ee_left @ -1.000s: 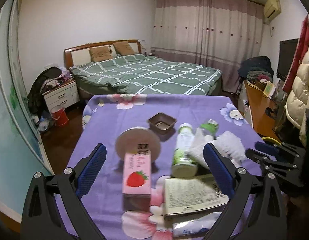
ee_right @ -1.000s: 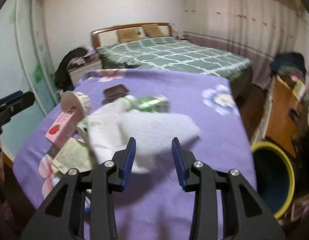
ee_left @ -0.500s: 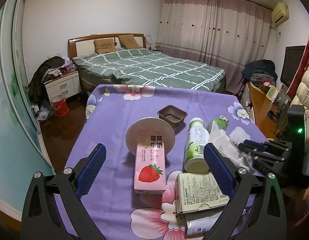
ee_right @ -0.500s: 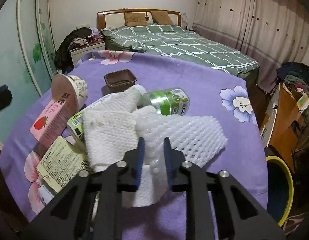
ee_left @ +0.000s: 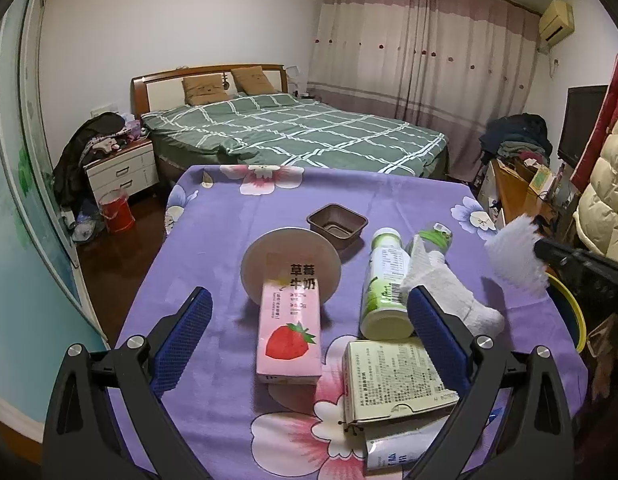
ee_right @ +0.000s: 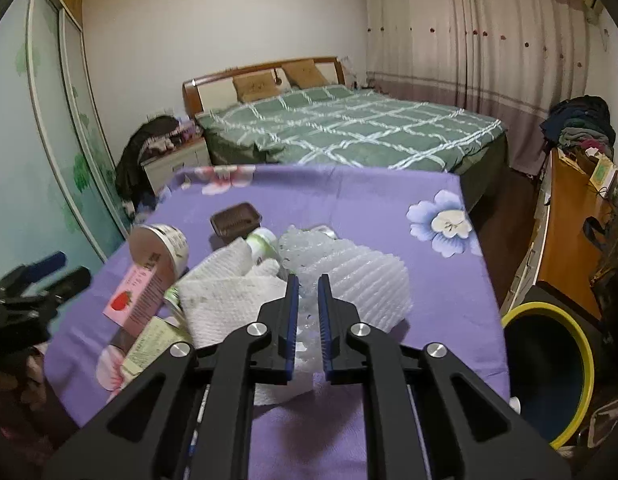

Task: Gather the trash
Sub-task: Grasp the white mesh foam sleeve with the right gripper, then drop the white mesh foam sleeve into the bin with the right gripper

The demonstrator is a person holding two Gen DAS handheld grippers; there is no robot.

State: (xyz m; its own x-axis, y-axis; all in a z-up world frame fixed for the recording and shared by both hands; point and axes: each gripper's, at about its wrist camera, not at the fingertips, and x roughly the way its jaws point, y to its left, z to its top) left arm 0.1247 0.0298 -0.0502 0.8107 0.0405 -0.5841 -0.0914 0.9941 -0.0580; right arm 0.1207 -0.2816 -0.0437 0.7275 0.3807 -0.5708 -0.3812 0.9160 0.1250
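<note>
My right gripper (ee_right: 307,280) is shut on a white foam net sleeve (ee_right: 361,280) and holds it lifted above the purple table; the sleeve also shows in the left wrist view (ee_left: 513,256), off the table's right edge. My left gripper (ee_left: 309,300) is open and empty above the table's near side. Between its fingers lie a pink strawberry milk carton (ee_left: 291,332), a round paper tub (ee_left: 291,264) on its side and a green-white bottle (ee_left: 383,292). A white paper towel (ee_right: 225,300) lies by the bottle.
A yellow-rimmed bin (ee_right: 549,372) stands on the floor right of the table. A brown plastic tray (ee_left: 337,226), a green-capped bottle (ee_left: 431,240) and a beige box (ee_left: 397,380) lie on the purple flowered cloth (ee_left: 229,208). A bed (ee_left: 301,136) stands behind.
My right gripper closed on the foam sleeve and lifted it off the pile toward the right. My left gripper stayed open and shifted slightly.
</note>
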